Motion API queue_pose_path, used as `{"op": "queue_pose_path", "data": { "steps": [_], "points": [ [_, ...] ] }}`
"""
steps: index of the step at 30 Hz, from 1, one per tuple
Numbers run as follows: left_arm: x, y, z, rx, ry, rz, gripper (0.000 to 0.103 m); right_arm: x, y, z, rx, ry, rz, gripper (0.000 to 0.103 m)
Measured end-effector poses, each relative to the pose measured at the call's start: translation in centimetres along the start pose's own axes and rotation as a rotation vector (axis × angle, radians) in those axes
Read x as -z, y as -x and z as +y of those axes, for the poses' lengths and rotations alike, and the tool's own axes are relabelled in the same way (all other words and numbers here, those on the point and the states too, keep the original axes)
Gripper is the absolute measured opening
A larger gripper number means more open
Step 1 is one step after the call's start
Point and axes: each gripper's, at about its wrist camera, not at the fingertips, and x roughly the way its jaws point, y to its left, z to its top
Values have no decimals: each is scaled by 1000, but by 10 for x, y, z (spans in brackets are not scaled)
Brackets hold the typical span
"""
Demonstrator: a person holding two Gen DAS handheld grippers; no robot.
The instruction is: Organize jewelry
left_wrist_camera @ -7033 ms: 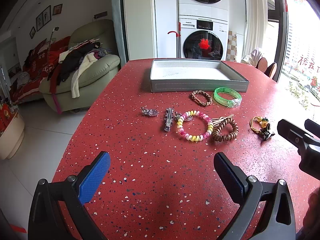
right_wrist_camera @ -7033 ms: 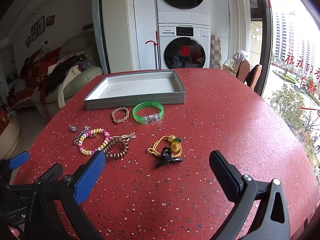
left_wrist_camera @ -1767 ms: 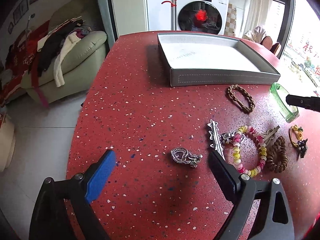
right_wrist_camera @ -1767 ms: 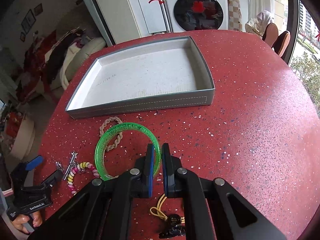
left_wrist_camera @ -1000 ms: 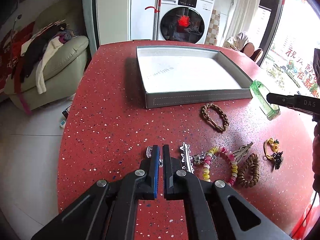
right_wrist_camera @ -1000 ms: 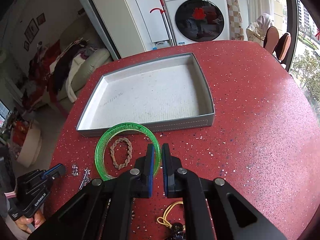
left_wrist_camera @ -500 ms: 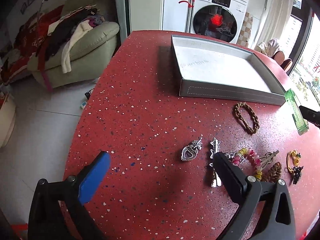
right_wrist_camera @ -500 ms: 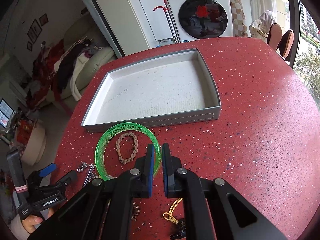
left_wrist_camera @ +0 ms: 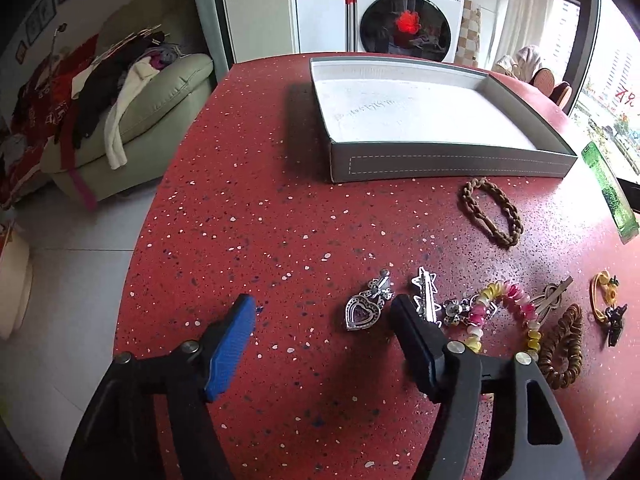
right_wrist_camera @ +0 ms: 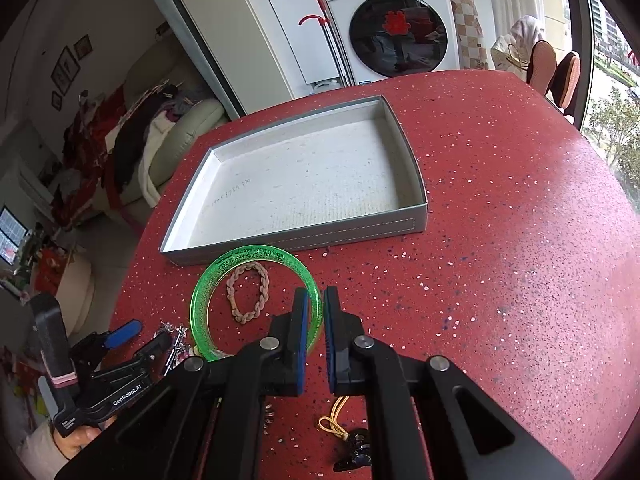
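my right gripper [right_wrist_camera: 316,312] pinches the rim of the green bangle [right_wrist_camera: 256,258], holding it above the red speckled table [right_wrist_camera: 500,240] just in front of the grey tray [right_wrist_camera: 296,236]. through the bangle's ring i see the brown braided bracelet [right_wrist_camera: 248,292] lying on the table in front of the tray's near wall. my left gripper [left_wrist_camera: 320,320] is spread wide, low over the table; the silver heart pendant [left_wrist_camera: 362,312] lies between its fingers, close to the inner side of the right finger [left_wrist_camera: 412,340]. just right of that finger are the silver star hair clip [left_wrist_camera: 426,296] and the pink and yellow bead bracelet [left_wrist_camera: 504,312], touching each other. further right of the bead bracelet lie the brown coil hair tie [left_wrist_camera: 560,356] and the yellow cord charm [left_wrist_camera: 604,296] with a black clip [left_wrist_camera: 616,320]. the tray's white floor holds no jewelry.
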Motion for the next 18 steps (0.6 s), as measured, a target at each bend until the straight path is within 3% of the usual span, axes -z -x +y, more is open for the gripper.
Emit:
{"op": "queue_pose_path", "data": {
  "steps": [2,3,6,11,18],
  "points": [
    [0,1,-4,41,-27,-7,56,0,0,1,0,1,2,8],
    [0,2,-7,75,-44,-8,36,-1,0,1,1,3,3,8],
    [1,4,-13,84,-73,-10,36,-3,2,3,0,12,0,8],
    [-8,16,-4,131,-16,-18,36,-15,5,4,-14,12,-11,8],
    [-53,41,-6,170,-25,-78,36,-53,-3,7,-11,30,-13,8]
  ]
}}
